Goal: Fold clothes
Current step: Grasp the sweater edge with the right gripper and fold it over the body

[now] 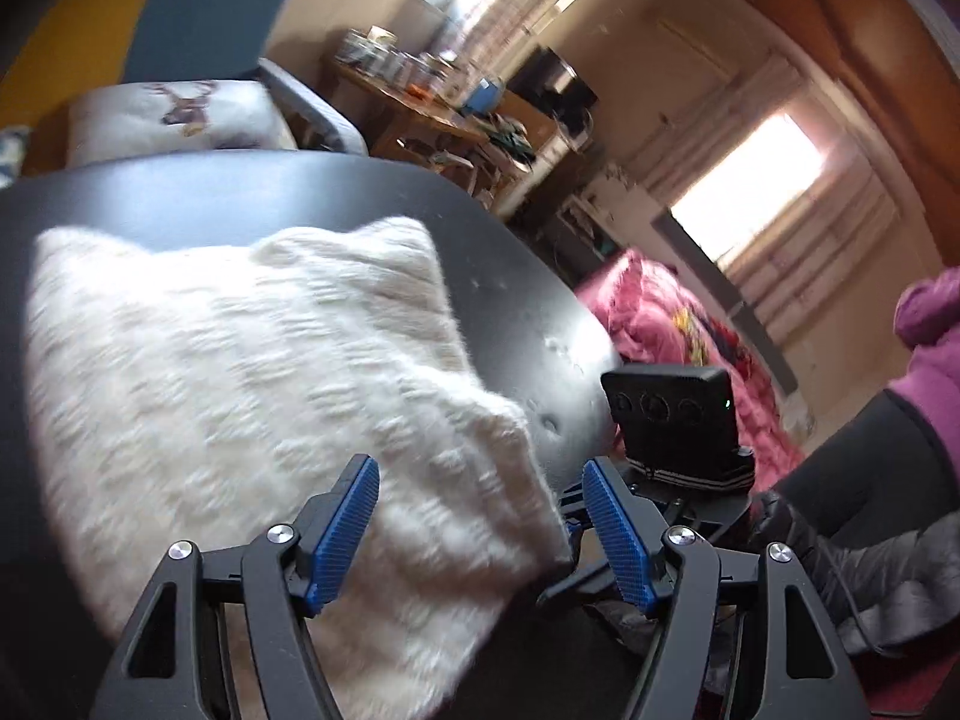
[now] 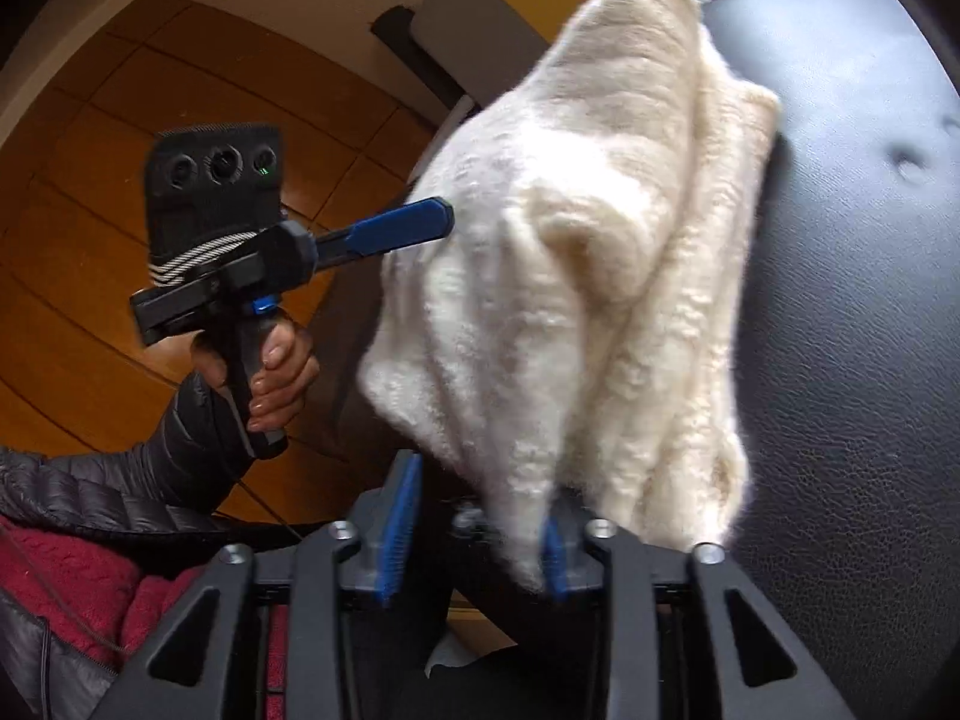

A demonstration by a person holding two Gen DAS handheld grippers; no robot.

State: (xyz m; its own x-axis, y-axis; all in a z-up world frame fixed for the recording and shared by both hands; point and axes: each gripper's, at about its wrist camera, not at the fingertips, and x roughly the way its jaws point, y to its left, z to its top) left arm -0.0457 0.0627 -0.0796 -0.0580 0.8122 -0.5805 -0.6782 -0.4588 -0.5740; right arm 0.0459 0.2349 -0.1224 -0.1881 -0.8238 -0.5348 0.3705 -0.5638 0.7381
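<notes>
Black leather surface (image 1: 528, 324) — wooden floor (image 2: 120, 180)

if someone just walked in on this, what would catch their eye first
The fluffy cream-white garment lying on the black leather surface, with its near corner between the jaws of the right gripper. Next, the left gripper at the garment's left edge, jaws open and holding nothing, in a hand with a dark puffy sleeve.

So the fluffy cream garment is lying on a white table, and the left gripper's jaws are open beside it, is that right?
Not quite. The cream garment lies on a black surface, not a white table; both wrist views show that dark, leather-like top. The rest holds: the left gripper has its jaws open at the garment's edge, as the left wrist view shows.
</notes>
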